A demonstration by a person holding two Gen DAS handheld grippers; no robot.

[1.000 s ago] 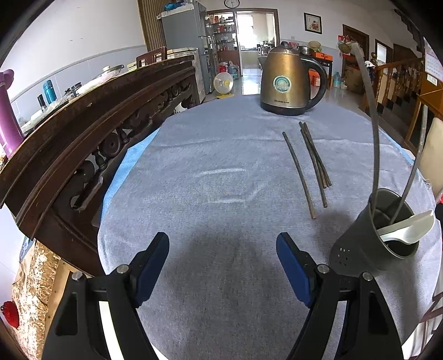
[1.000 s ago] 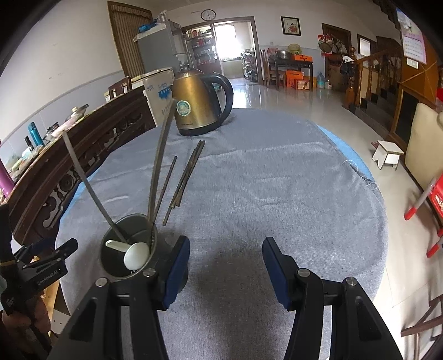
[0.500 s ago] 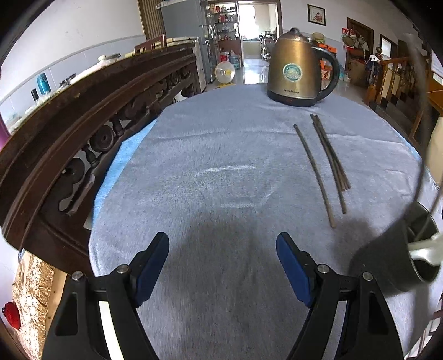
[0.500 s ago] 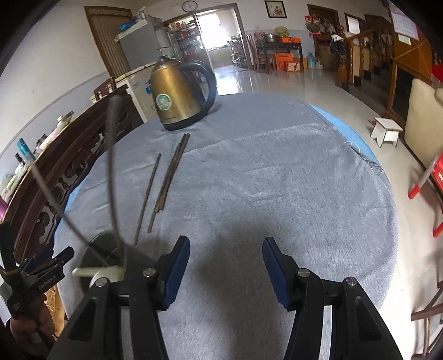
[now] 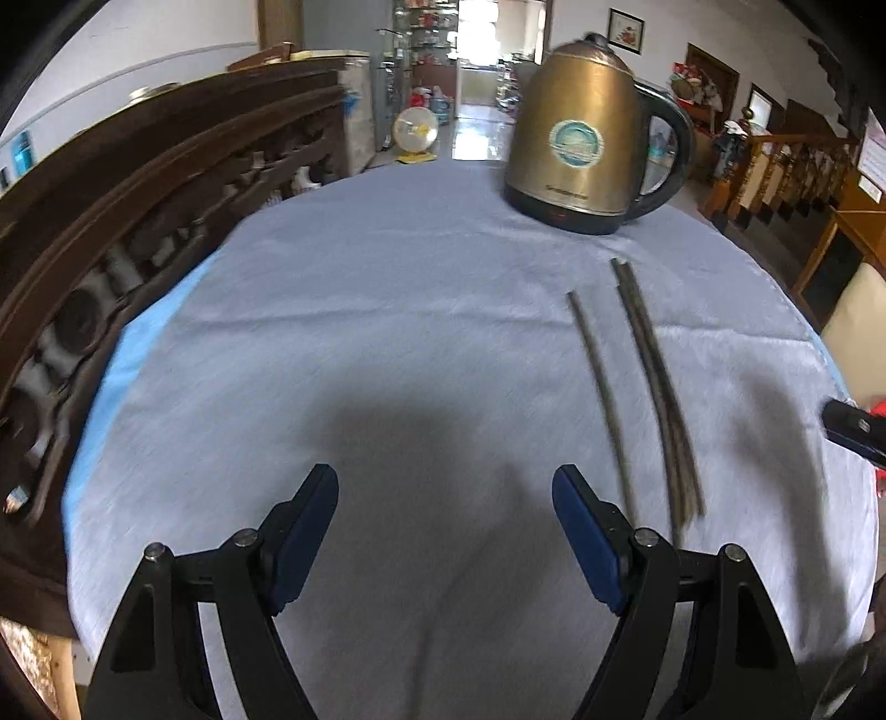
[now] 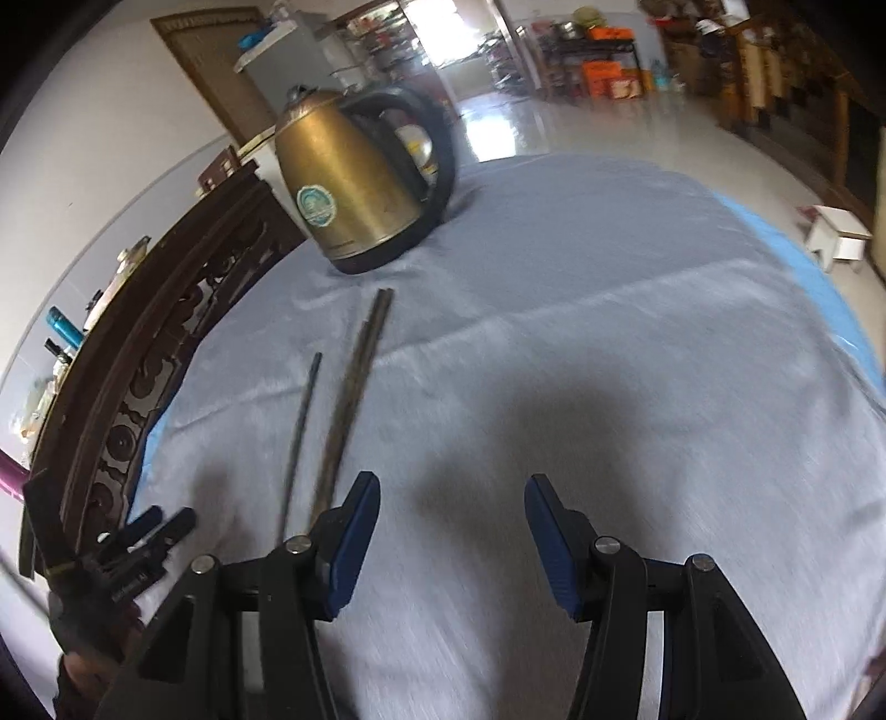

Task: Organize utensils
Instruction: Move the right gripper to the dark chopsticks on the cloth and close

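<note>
— Where are the chopsticks [image 5: 653,382]?
— On the gray counter [image 5: 387,332], right of middle, below the gold kettle [image 5: 581,138].
— And the tools?
— The left tool [image 5: 444,531] and right tool [image 6: 451,531] are both wide apart, holding nothing.

One kettle [image 5: 587,144] stands on the worktop [image 5: 387,310]; one single chopstick [image 5: 601,387] lies beside a bundle of chopsticks [image 5: 656,387] (blur hides its count); two tools.

A lived-in family home: a round dining table [image 5: 387,310] under a grey cloth, a brass-coloured electric kettle [image 5: 581,138] near its far edge, a carved dark-wood chair back [image 5: 138,210] along its left edge, a fridge [image 6: 288,61], stocked shelves, a framed picture [image 5: 626,30] and a wooden stair railing [image 5: 786,166].
</note>
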